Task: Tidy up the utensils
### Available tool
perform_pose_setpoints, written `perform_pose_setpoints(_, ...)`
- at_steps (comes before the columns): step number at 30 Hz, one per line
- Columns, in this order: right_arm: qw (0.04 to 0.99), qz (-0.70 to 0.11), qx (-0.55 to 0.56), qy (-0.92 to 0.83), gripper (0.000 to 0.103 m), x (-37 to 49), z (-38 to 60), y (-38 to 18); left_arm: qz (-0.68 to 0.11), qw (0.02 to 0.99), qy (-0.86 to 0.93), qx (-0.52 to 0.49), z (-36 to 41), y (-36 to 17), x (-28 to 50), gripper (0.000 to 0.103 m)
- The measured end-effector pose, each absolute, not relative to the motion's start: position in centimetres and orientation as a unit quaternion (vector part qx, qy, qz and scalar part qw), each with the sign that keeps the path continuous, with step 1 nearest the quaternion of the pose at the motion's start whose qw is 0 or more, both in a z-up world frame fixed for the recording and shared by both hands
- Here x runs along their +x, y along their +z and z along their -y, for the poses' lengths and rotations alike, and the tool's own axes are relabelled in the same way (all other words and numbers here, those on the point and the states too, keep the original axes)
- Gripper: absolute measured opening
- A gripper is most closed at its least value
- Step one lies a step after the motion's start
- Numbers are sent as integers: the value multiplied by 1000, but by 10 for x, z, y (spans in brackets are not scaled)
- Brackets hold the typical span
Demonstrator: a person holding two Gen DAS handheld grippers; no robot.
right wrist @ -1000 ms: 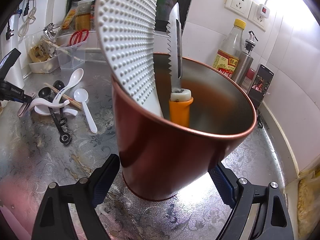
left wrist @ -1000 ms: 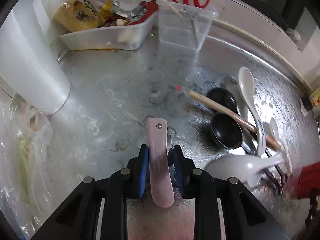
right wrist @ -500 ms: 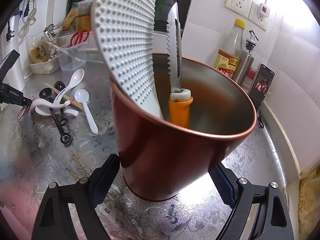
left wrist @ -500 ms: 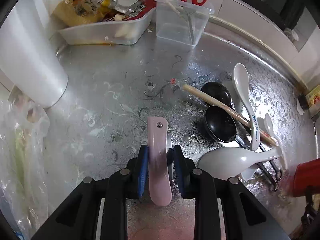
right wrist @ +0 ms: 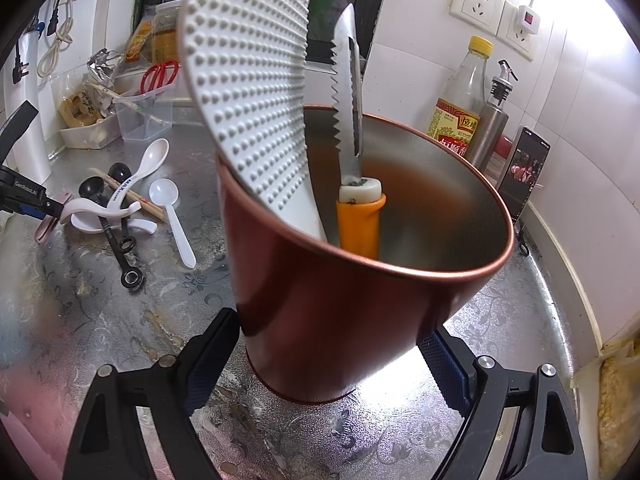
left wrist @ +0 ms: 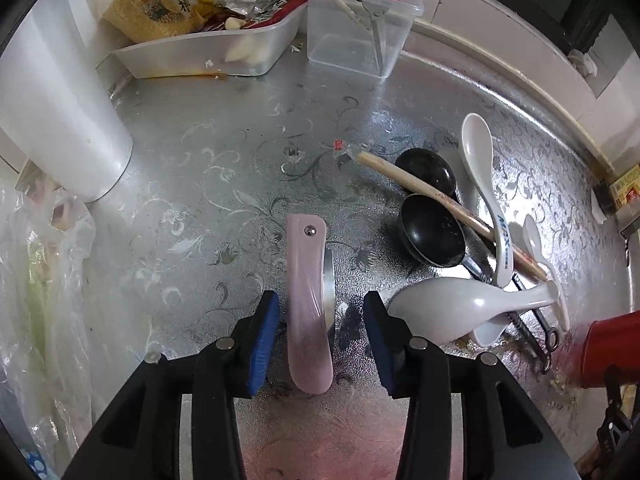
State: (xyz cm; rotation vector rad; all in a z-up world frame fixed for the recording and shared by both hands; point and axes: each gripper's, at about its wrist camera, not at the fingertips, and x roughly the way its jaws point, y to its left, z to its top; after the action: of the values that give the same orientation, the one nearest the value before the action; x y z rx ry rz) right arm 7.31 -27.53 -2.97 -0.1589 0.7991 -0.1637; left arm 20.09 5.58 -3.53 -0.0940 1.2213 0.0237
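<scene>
A pink folded knife (left wrist: 310,304) lies on the patterned steel counter (left wrist: 224,184) between the blue pads of my left gripper (left wrist: 322,304). The jaws are opening and neither pad touches it. Just right of it is a heap of white spoons (left wrist: 480,168), black measuring spoons (left wrist: 434,230) and a chopstick (left wrist: 420,186). My right gripper (right wrist: 328,344) is shut on the base of a red cup (right wrist: 340,312). The cup holds a white dimpled rice paddle (right wrist: 248,80) and a serrated knife (right wrist: 348,112) with an orange handle.
A white cylinder (left wrist: 52,100) and a plastic bag (left wrist: 36,280) stand at the left. A clear tray of packets (left wrist: 208,52) and a clear box with red scissors (left wrist: 360,32) line the back. Bottles (right wrist: 460,108) and a phone (right wrist: 524,168) stand by the tiled wall.
My left gripper's jaws have parted from the pink knife, which now rests on the counter between them. The right gripper and the red cup have not moved.
</scene>
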Motion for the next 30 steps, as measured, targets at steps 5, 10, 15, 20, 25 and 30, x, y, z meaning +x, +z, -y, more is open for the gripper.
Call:
perform_pose_setpoints(5,915,-388,-76,-79,91,74,276,-30,-580,814,16,-12,-46,-36,199,45)
perform_pose_setpoints(10,915,-388,-76,-79,91,74,276,-30,-585,811,14,11,-37,-38,195,46)
perform_pose_setpoints(15,915,-388,-76,-79,91,74,276,-30,-587,809,16,11,-37,-38,189,50)
perform_pose_setpoints(20,915,-388,-75,-79,91,74,276,-30,-588,808,22,6,-47,-38,183,50)
perform_pose_setpoints(25,915,-388,-75,-78,91,74,276,-30,-588,808,34,-3,-58,-38,178,50)
perform_pose_setpoints(30,915,-388,-75,-78,91,75,275,-30,-588,808,42,-11,-72,-41,178,50)
